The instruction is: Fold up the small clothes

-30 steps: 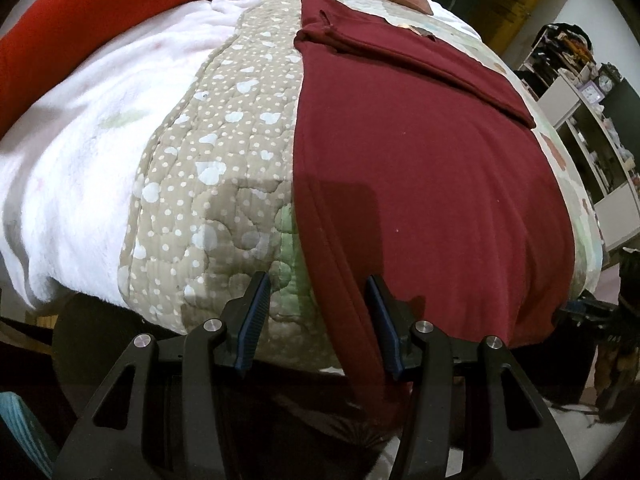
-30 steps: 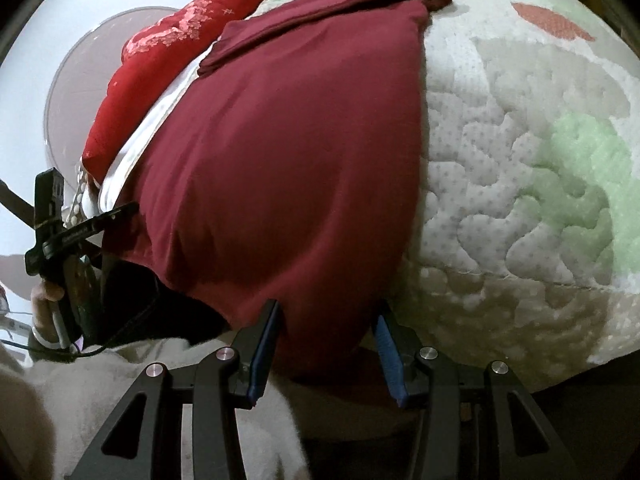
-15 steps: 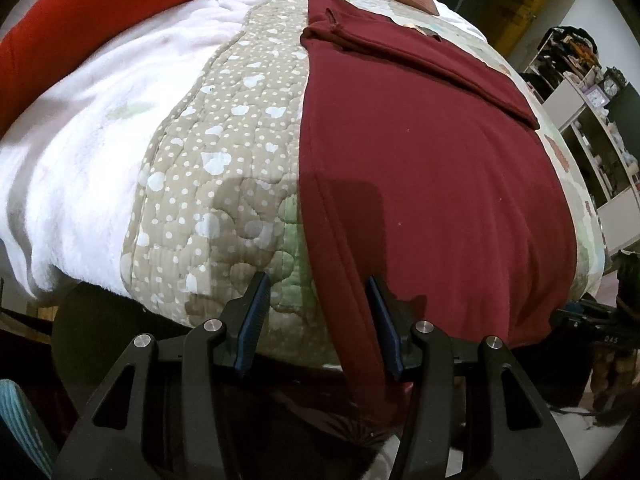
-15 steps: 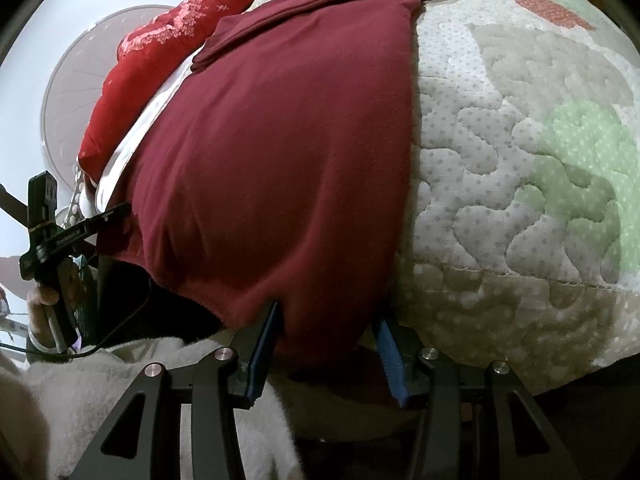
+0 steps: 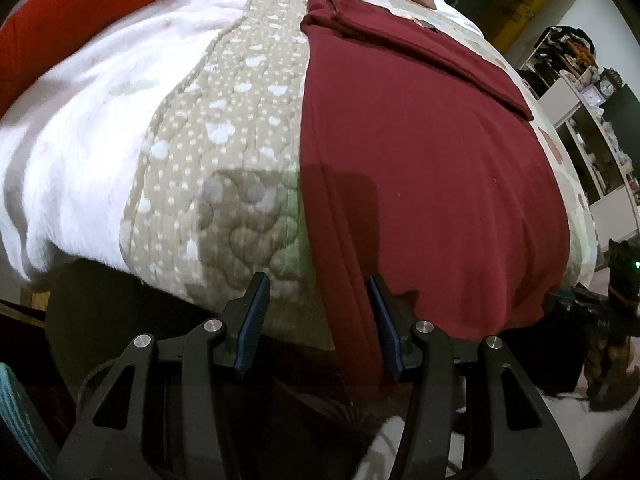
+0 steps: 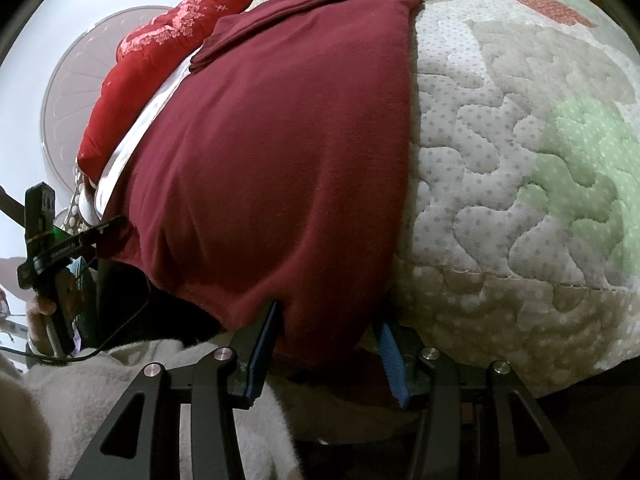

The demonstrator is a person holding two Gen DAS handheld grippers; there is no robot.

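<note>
Maroon garment [image 5: 432,168] lying flat on quilt [image 5: 224,168], left hand-held gripper [image 5: 318,300] and right hand-held gripper [image 6: 326,328] gaping wide, straddling its hem at 6 o'clock, gripping nothing.

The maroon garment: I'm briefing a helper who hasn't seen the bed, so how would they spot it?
On the quilted beige and green bedspread, find the flat, dark maroon knit garment whose near hem hangs over the bed's edge. Unlike the bright red patterned blanket beyond it, it is plain and darker.
</note>
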